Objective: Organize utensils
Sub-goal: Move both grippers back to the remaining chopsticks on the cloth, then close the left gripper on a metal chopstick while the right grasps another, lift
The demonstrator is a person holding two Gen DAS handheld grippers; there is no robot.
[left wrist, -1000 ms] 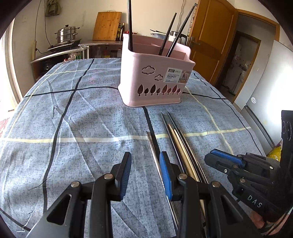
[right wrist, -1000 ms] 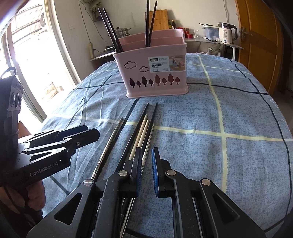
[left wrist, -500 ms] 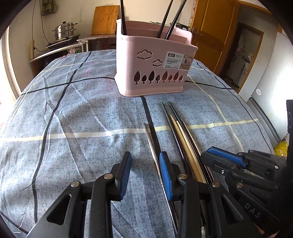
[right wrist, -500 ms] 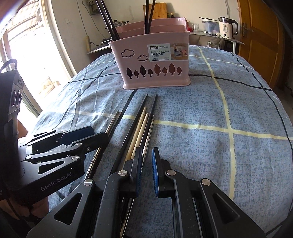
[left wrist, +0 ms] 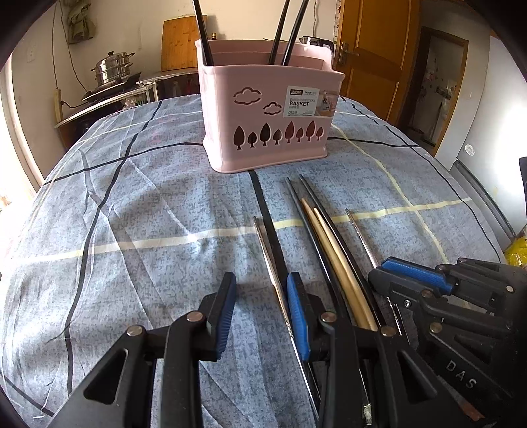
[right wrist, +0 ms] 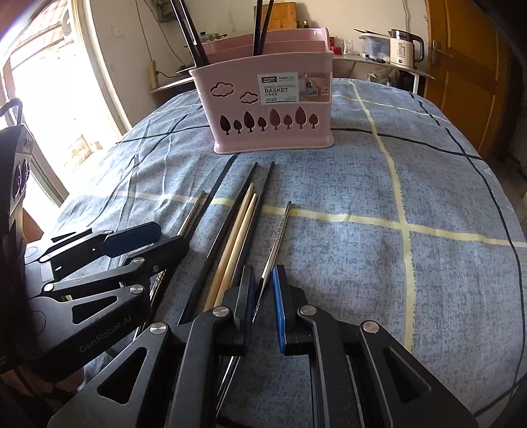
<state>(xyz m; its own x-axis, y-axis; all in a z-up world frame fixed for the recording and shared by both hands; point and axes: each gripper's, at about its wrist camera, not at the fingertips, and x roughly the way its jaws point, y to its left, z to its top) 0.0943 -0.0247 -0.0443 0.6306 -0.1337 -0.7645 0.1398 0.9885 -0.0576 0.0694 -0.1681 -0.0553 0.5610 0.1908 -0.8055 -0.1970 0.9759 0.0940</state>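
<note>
Between the nearly closed right claw (right wrist: 263, 296) pads, a metal chopstick (right wrist: 280, 230) could slip; left claw (left wrist: 260, 309) open, empty.

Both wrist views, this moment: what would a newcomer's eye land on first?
The pink chopstick basket stands out at the far end of the blue checked tablecloth, with dark chopsticks sticking up from it. In front lies a loose row of chopsticks, the pale wooden pair in the middle. The right gripper has a metal chopstick between its pads; the left gripper hovers beside it.
</note>
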